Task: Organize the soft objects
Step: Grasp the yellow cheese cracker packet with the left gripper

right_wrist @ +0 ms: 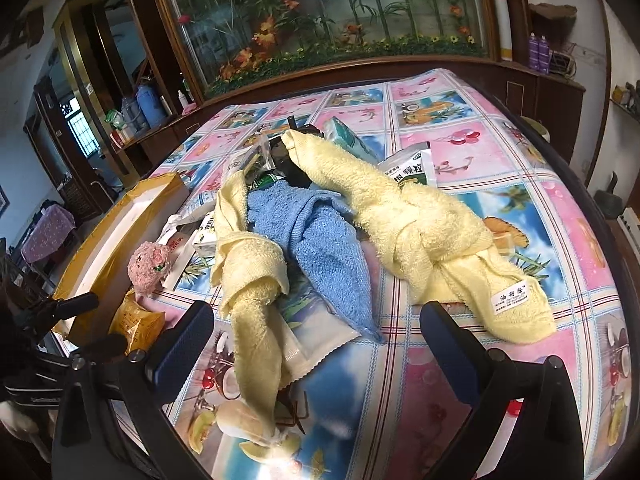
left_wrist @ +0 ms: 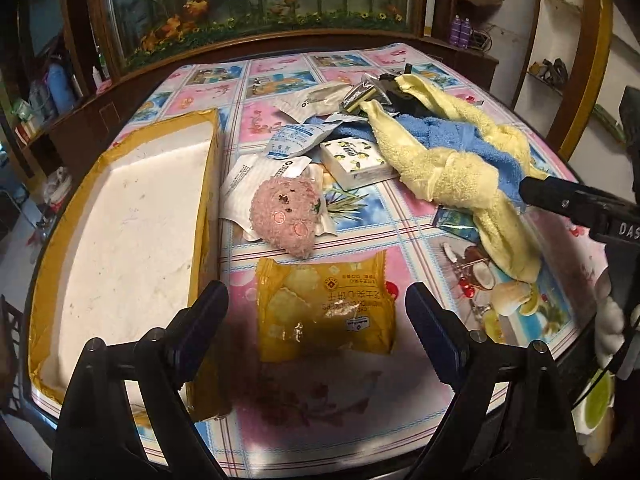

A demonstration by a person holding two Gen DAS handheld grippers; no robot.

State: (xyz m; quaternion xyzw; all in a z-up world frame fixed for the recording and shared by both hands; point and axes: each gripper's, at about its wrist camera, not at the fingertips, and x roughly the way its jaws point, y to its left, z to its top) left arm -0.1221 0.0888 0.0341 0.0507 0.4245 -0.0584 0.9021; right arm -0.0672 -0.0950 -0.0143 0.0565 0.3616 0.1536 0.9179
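Your left gripper (left_wrist: 316,312) has its jaws spread wide, and nothing is between the pads. It hangs over a yellow snack packet (left_wrist: 324,308) that lies flat on the table (left_wrist: 280,80), and the pads do not touch the packet. Just past the packet sits a small pink plush toy (left_wrist: 286,216), resting on some white paper packets (left_wrist: 256,184). To the left of the toy is a big open box (left_wrist: 120,248), white inside with yellow-brown walls. It looks bare inside. Your right gripper (right_wrist: 316,344) is also spread wide and grips nothing. It hangs above the near ends of the towels. A yellow towel (right_wrist: 424,228) is tied in a knot and stretches across the table to your right. Another yellow knotted piece (right_wrist: 248,276) lies to the left of it, and its tail runs down toward you. You cannot tell if the two yellow pieces are one towel. A blue towel (right_wrist: 316,248) lies between them, with its pointed corner close to the left pad. A white packet (right_wrist: 316,348) peeks out from under the blue towel. More packets and a small tissue box (left_wrist: 356,156) lie in a heap behind the towels.
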